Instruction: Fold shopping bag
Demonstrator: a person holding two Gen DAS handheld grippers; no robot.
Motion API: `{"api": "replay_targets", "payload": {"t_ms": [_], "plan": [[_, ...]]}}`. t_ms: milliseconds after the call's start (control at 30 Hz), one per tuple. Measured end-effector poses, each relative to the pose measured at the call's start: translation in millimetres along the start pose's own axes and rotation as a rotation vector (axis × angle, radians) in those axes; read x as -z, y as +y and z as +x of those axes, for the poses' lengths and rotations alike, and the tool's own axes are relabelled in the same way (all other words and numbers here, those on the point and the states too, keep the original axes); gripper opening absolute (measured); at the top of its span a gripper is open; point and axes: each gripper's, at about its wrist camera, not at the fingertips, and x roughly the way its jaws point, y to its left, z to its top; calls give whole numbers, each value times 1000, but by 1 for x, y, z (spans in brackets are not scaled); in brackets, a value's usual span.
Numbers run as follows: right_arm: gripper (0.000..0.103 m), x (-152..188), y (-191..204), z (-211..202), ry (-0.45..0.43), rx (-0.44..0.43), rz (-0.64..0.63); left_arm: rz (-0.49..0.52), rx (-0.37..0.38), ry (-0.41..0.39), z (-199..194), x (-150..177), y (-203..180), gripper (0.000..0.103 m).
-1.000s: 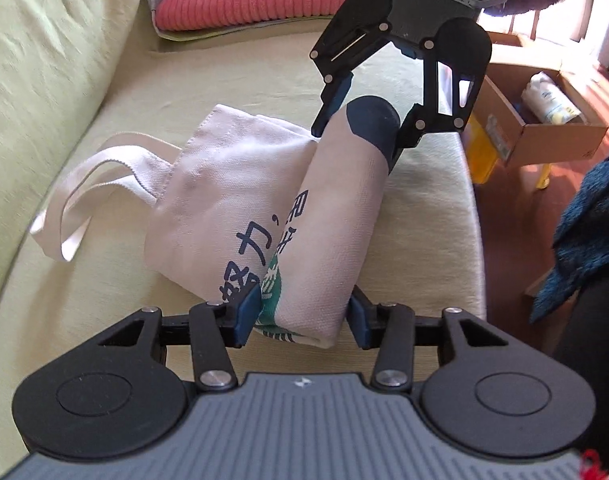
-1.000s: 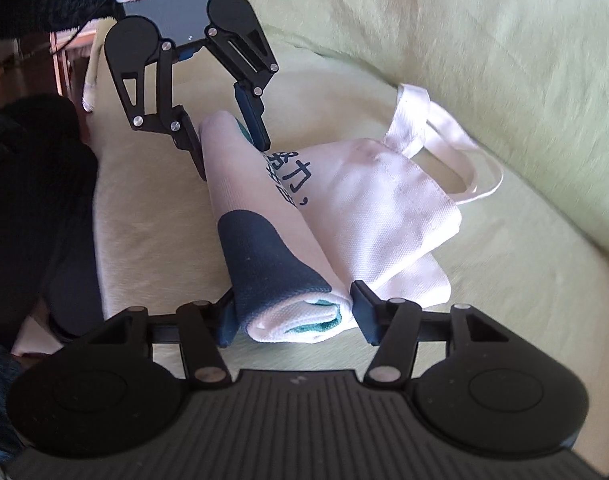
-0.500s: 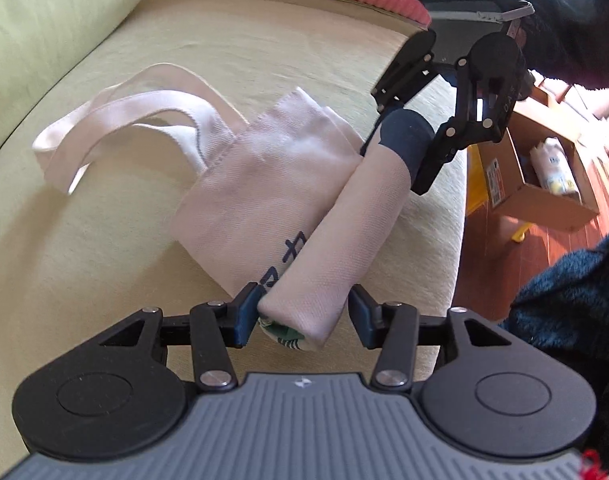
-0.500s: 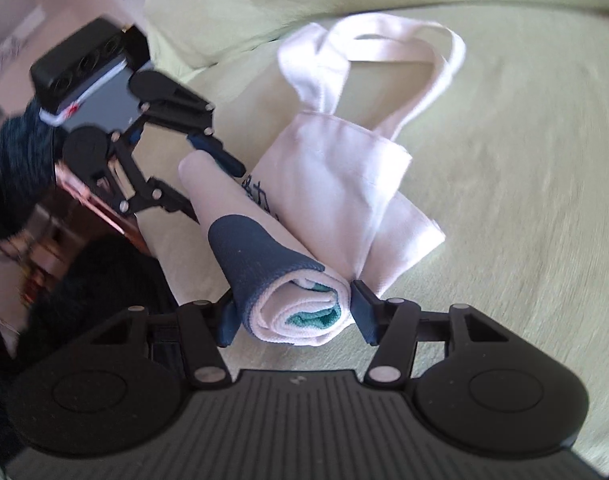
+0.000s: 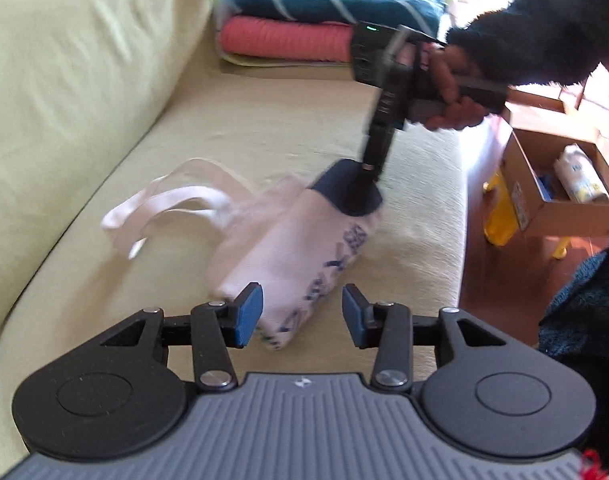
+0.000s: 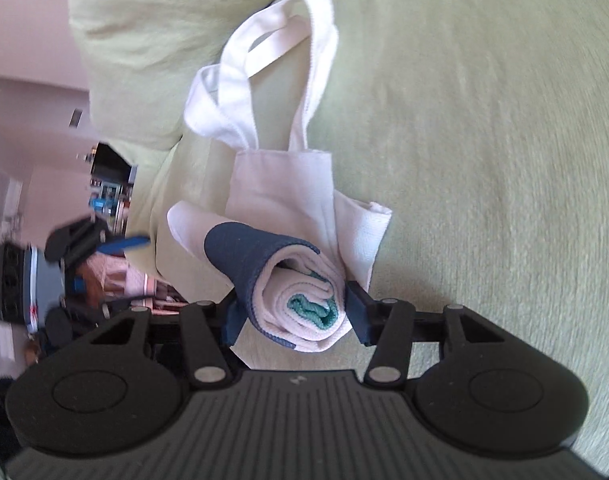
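The white cloth shopping bag (image 5: 300, 236) with dark blue print is rolled into a tube on the green sofa seat, its handles (image 5: 164, 208) trailing to the left. My left gripper (image 5: 302, 316) is open, its pads apart at the roll's near end. My right gripper (image 6: 292, 312) is shut on the roll's navy-tipped end (image 6: 296, 300), and its handles (image 6: 272, 64) lie beyond. In the left wrist view the right gripper (image 5: 368, 184) comes down onto the far end of the roll.
The sofa backrest cushion (image 5: 64, 92) rises on the left. Folded teal and coral towels (image 5: 296, 20) are stacked at the far end of the seat. A cardboard box (image 5: 560, 184) with items stands on the floor right of the sofa edge.
My left gripper has let go of the roll's near end and opened. My right gripper has turned with the roll's other end still clamped, and the bag has swung round on the seat.
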Motion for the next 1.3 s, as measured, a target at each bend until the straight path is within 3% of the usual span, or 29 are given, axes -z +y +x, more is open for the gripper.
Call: {"api": "replay_targets", "payload": {"t_ms": [167,267,400,600,667,700,733,767,900,1100,1300], "plan": [[45,5,-9,1,-27,7,98,-29,-55,-24,24,-4,-2,50],[43,7,-18,2,-45,-1,154,15,-108,-16,34,-9,-5,50],[42,13,-27,1,-86,-4,187,27,-123,-16,50,-9,-3,56],[39,34,-37,-1,-216,-28,209,-15,-91,-77,53,-3,9,60],[39,43,-38,1,-263,-28,205,-38,-105,-85,48,-4,9,55],[39,45,-40,1,-277,-28,201,-55,-119,-87,43,-5,8,42],[39,49,-41,1,-291,-32,206,-73,-133,-89,39,-6,7,16],[39,51,-43,-1,-300,-37,216,-85,-149,-96,33,-6,6,1],[39,54,-42,-3,-311,-35,236,-87,-239,-60,35,-3,-1,0],[38,45,-32,-1,-315,-23,266,-57,-274,-23,67,-8,1,0],[37,54,-33,4,-396,-50,312,-76,-264,-48,76,-6,7,0]]}}
